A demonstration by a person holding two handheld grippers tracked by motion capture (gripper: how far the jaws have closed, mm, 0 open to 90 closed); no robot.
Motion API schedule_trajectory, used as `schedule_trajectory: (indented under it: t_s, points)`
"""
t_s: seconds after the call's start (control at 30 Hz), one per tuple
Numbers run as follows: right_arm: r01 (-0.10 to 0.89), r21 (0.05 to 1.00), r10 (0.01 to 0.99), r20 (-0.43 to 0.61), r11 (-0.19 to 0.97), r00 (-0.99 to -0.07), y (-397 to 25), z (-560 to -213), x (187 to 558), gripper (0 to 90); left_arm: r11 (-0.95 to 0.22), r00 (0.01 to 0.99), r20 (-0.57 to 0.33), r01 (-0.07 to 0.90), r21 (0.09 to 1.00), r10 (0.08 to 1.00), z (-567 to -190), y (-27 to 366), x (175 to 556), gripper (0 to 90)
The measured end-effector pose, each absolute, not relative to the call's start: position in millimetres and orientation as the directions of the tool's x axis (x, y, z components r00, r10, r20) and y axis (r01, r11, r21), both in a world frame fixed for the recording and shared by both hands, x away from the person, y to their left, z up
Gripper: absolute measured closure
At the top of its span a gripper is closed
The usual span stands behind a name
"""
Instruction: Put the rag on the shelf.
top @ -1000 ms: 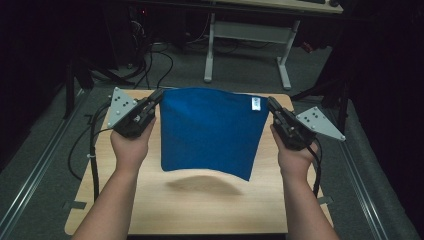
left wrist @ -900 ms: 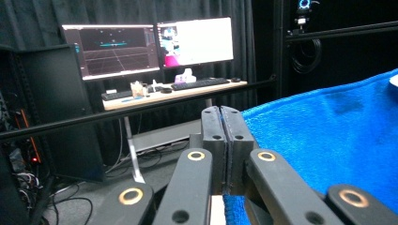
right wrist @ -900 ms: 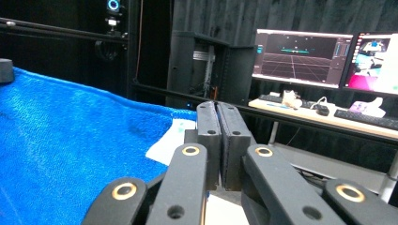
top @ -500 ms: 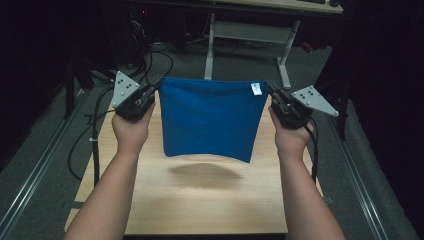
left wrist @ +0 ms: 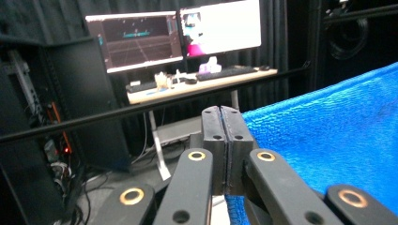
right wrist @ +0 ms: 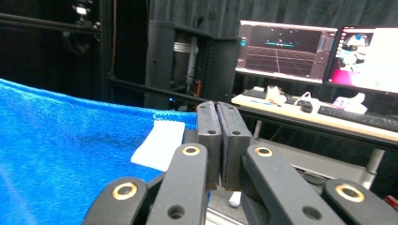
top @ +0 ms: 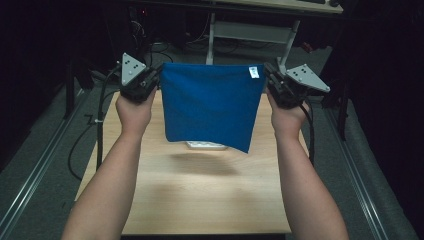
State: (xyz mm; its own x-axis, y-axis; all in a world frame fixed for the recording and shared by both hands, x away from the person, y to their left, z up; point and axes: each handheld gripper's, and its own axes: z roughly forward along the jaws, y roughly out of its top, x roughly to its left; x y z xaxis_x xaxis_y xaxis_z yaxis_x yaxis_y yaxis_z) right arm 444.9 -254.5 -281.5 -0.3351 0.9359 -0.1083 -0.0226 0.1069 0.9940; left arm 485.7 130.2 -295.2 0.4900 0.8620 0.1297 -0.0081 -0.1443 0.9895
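Both grippers — left (top: 150, 82), right (top: 272, 85) — pinch blue cloth (top: 210, 107) top corners, hanging clear above table (top: 200, 195).

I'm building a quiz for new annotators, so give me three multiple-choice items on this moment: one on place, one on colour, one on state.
1. Where is the cloth?
A. flat on the table
B. hanging above the table
C. on the floor

2. What colour is the cloth?
A. red
B. green
C. blue

3. How do the left tongs and right tongs stand?
A. both shut on the cloth
B. both open
C. one open

Answers: 1 B, its lower edge hangs free over its shadow; 2 C, blue in every view; 3 A, each pair's jaws are pressed together at an upper corner.
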Motion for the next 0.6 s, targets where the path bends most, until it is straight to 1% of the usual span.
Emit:
schedule_trajectory:
  t_s: [0.13,0.2,0.27,0.3,0.33,0.37,0.4,0.43,0.5,0.53,0.6]
  points:
    - [0.006,0.99,0.936,-0.128,0.138,-0.328,-251.5,-285.3,461.9,89.4,-0.172,0.476,0.144,0.015,0.985,0.867,-299.0,128.8,496.8,89.9]
    - [0.023,0.987,0.934,-0.141,0.157,-0.327,-250.0,-288.7,470.3,89.4,-0.191,0.476,0.136,0.069,0.979,0.869,-308.5,128.5,509.4,89.9]
    - [0.032,0.986,0.934,-0.145,0.164,-0.328,-249.5,-291.8,475.1,89.4,-0.193,0.476,0.133,0.079,0.978,0.87,-311.9,128.4,511.8,89.9]
    - [0.052,0.984,0.932,-0.147,0.173,-0.33,-249.1,-298.1,481.9,89.4,-0.204,0.475,0.129,0.11,0.973,0.87,-321.8,127.8,518.5,89.9]
    - [0.061,0.982,0.932,-0.148,0.178,-0.331,-248.9,-301.0,484.2,89.4,-0.204,0.475,0.129,0.11,0.973,0.87,-321.8,127.8,518.5,89.9]
    - [0.077,0.979,0.931,-0.152,0.187,-0.333,-248.5,-306.2,487.9,89.3,-0.216,0.476,0.125,0.142,0.966,0.87,-332.5,126.6,525.2,89.9]
    - [0.077,0.979,0.931,-0.152,0.187,-0.333,-248.5,-306.2,487.9,89.3,-0.216,0.476,0.125,0.142,0.966,0.87,-332.5,126.6,525.2,89.9]
    - [0.084,0.978,0.93,-0.153,0.191,-0.334,-248.4,-309.5,490.3,89.4,-0.217,0.483,0.109,0.174,0.96,0.869,-340.5,125.9,529.8,89.9]
    - [0.129,0.969,0.929,-0.159,0.212,-0.336,-248.6,-324.3,497.9,89.3,-0.232,0.49,0.102,0.212,0.949,0.866,-354.9,124.7,534.5,89.9]
    - [0.129,0.969,0.929,-0.159,0.212,-0.336,-248.6,-324.3,497.9,89.3,-0.232,0.49,0.102,0.212,0.949,0.866,-354.9,124.7,534.5,89.8]
    - [0.163,0.961,0.927,-0.155,0.221,-0.342,-248.6,-337.0,502.4,89.4,-0.244,0.494,0.097,0.242,0.939,0.864,-369.8,124.4,537.0,89.8]
